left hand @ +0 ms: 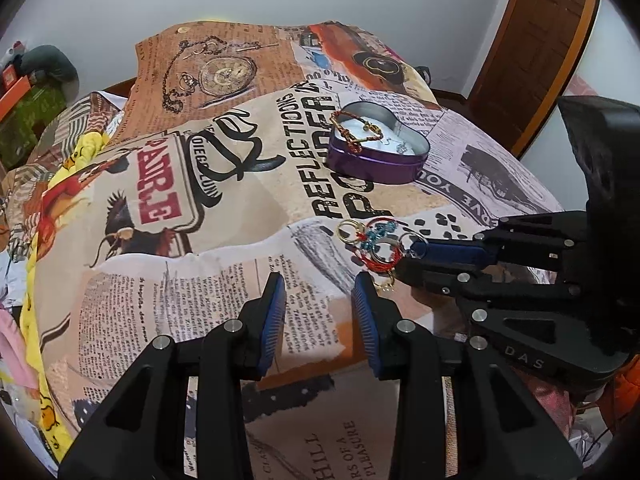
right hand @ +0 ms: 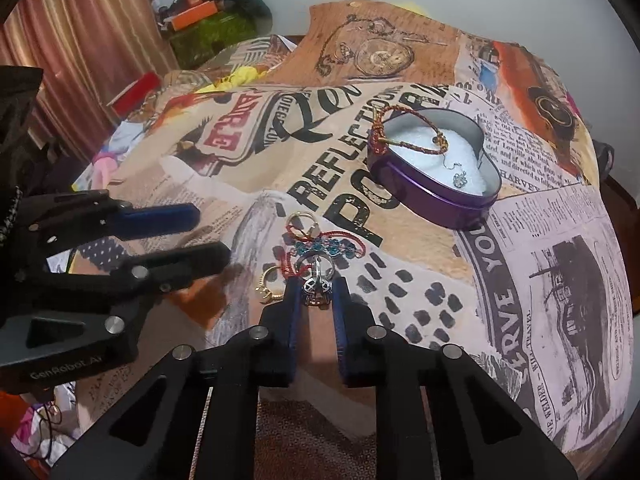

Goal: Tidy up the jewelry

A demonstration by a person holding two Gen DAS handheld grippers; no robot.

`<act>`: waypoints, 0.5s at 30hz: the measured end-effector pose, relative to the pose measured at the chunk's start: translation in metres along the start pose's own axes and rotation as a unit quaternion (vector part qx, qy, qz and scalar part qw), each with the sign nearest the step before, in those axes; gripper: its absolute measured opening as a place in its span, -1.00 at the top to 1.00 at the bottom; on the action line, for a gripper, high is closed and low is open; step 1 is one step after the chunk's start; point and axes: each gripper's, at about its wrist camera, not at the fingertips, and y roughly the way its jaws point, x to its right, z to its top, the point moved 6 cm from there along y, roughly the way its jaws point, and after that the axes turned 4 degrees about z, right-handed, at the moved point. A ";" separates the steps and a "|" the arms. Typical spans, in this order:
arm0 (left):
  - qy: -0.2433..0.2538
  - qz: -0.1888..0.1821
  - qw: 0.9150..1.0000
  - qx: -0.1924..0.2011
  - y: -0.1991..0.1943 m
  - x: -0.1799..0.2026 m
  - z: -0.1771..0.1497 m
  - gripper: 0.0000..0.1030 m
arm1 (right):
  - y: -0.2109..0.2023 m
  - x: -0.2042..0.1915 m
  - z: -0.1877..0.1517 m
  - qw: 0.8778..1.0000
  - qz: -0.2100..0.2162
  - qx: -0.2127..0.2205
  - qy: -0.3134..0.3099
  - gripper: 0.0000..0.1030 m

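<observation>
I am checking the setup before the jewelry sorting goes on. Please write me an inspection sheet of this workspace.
Surface: printed cloth with newspaper pattern, wrinkled.
Job's things: purple heart tin, open, white padding inside; red-gold cord bracelet draped over its rim; silver pendant inside. Jewelry pile of rings and red-blue pieces on the cloth; gold ring beside it.
Clutter: boxes and cloths at the far edge.
Grippers: left claw open, holding nothing; right claw shut on silver ring.
Cables: nothing seen.
Surroundings: white wall, wooden door, curtain.

Probably a home bedroom: printed bedspread (left hand: 224, 216), curtain (right hand: 92, 56), wooden door (left hand: 532, 52)
</observation>
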 end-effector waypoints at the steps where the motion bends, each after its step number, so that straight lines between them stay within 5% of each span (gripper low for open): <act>1: -0.001 -0.001 1.000 0.000 0.000 0.001 0.000 0.31 | -0.001 0.001 0.001 1.000 -0.002 0.003 0.002 0.73; 15: 0.011 -0.025 1.000 -0.003 0.003 0.033 -0.005 0.32 | -0.051 0.018 -0.011 0.997 -0.022 0.065 0.047 0.73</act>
